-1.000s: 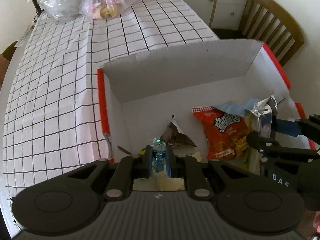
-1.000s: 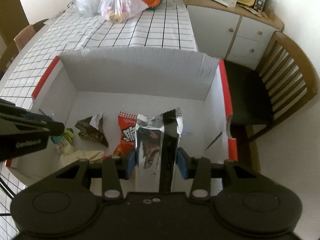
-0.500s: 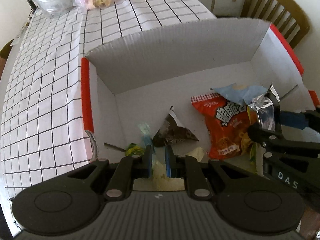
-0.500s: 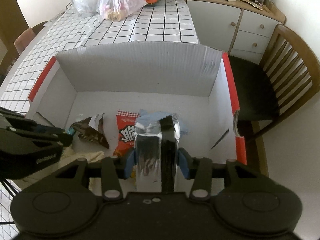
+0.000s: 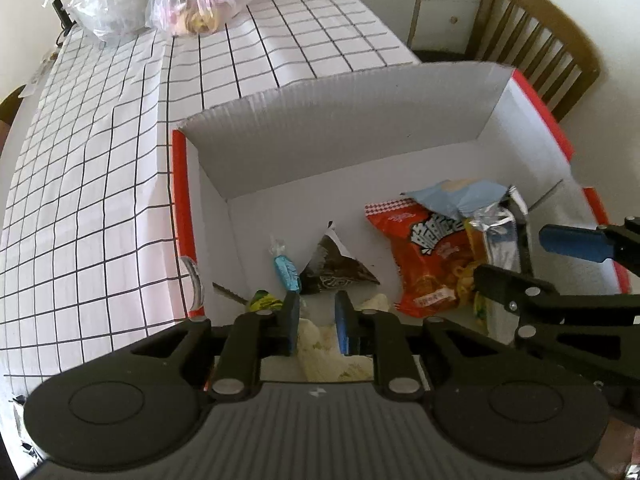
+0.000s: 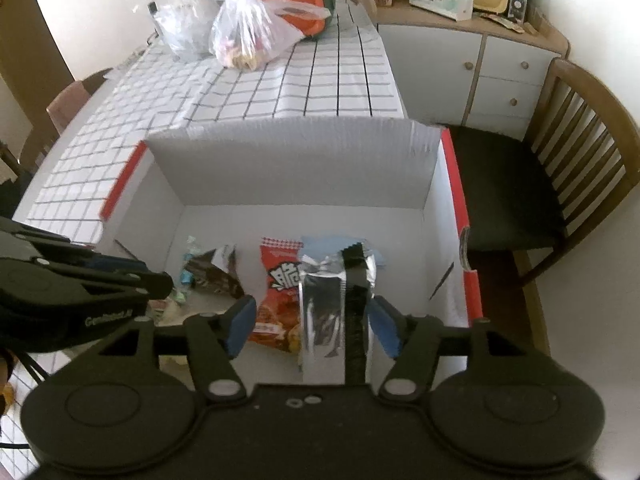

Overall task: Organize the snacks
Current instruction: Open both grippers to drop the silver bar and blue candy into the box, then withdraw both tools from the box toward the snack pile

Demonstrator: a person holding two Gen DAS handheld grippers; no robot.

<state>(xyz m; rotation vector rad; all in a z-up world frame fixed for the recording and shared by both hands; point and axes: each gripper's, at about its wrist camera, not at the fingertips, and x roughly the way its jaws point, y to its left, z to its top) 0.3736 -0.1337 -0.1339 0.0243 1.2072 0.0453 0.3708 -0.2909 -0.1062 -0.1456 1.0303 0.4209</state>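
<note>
My right gripper [image 6: 312, 326], jaws just opening, straddles upright silver packet [image 6: 334, 320], pads clear; left gripper [image 5: 316, 320] slightly apart, empty, w/ blue candy [image 5: 286, 272] just ahead.

Bold Chinese character "脆" in white on an orange-red snack bag [image 6: 280, 300]; other print illegible

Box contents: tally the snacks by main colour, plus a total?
Inside the box, as far as both views show:
Red/orange: 1, chip bag
Silver: 1, foil pack
Light blue: 2, flat packet, small candy
Dark brown: 1, triangular packet
Yellow-green: 1, small wrapper
Pale cream: 1, bag under the left jaws
Total: 7
</note>
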